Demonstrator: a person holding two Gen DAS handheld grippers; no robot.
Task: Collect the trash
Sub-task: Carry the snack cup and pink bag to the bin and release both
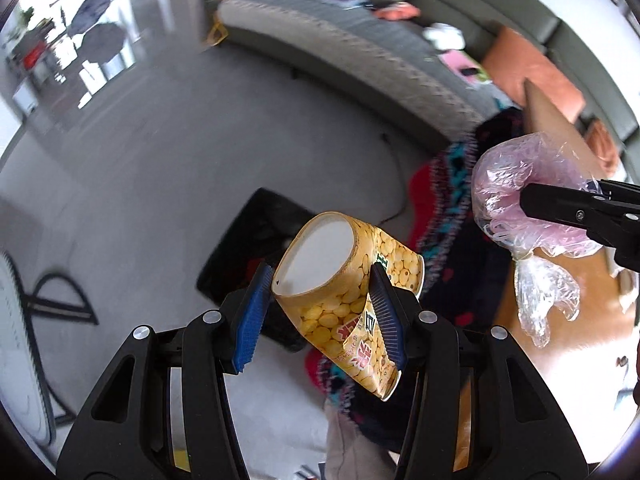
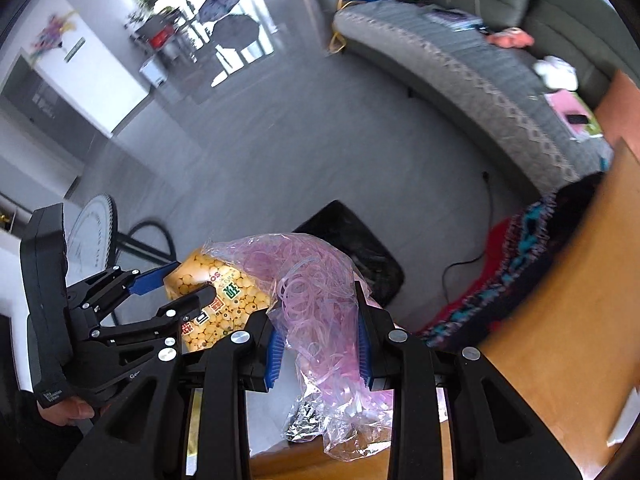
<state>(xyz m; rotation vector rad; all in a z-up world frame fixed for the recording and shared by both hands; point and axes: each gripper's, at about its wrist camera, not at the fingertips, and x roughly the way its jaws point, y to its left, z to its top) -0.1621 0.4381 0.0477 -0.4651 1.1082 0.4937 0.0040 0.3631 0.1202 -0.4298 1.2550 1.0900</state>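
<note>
Paper cup [image 1: 344, 280] clamped in left hand-held gripper [image 1: 320, 312] | plastic bag [image 2: 316, 312] pinched in right hand-held gripper [image 2: 320, 352] | both carried above black bin [image 1: 256, 248] on floor | judged: trash picked up, dropping remains.

We see our left gripper [image 1: 320, 300] pointing steeply downward, its two black fingers tipped with blue ribbed pads [image 1: 250, 320] that stand part-way apart and press on either side of a yellow paper cup [image 1: 348, 292], which sits tilted between them. Our right gripper [image 2: 320, 344] also points steeply down, just beside the left; its blue pads [image 2: 274, 356] are drawn in close and pinch a clear plastic bag of pink rubber bands [image 2: 316, 292]. In the right wrist view the left gripper shows at the lower left, and part of a hand [image 2: 76, 410] grips its handle from below.
</note>
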